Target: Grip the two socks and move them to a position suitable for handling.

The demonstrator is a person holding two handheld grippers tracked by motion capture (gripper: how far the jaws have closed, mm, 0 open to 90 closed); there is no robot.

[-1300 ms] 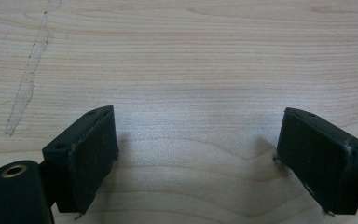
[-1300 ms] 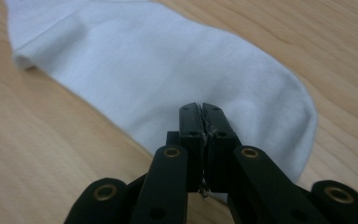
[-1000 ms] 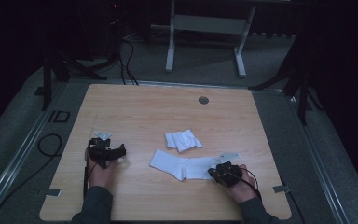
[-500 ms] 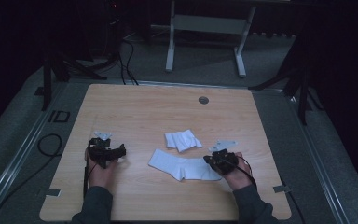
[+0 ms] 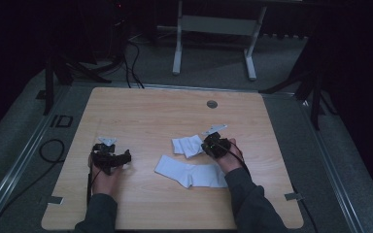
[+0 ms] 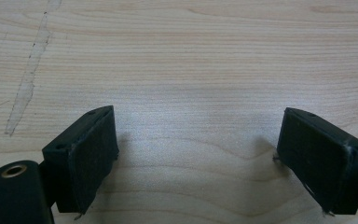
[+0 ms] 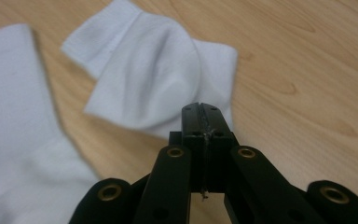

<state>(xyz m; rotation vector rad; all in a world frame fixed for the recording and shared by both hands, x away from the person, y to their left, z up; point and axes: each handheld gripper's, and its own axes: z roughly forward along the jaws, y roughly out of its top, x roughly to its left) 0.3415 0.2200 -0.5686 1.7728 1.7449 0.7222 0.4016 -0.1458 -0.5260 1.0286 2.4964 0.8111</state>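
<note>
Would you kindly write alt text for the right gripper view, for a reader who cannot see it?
The right gripper, its two black jaws shut together with nothing between them, points at a folded white sock on a wooden table. Part of a flat white sock lies at the left.

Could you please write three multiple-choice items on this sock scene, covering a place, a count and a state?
1. Where does the folded sock lie relative to the flat sock?
A. farther up the table
B. under it
C. on the floor

2. How many white socks lie on the table?
A. one
B. two
C. four

3. How do the jaws of the right claw stand?
A. wide apart
B. pressed together, empty
C. closed on a sock

Answers: 1 A, the high view shows it beyond the flat one. 2 B, two are visible. 3 B, the right gripper view shows the pads meeting with nothing between.
</note>
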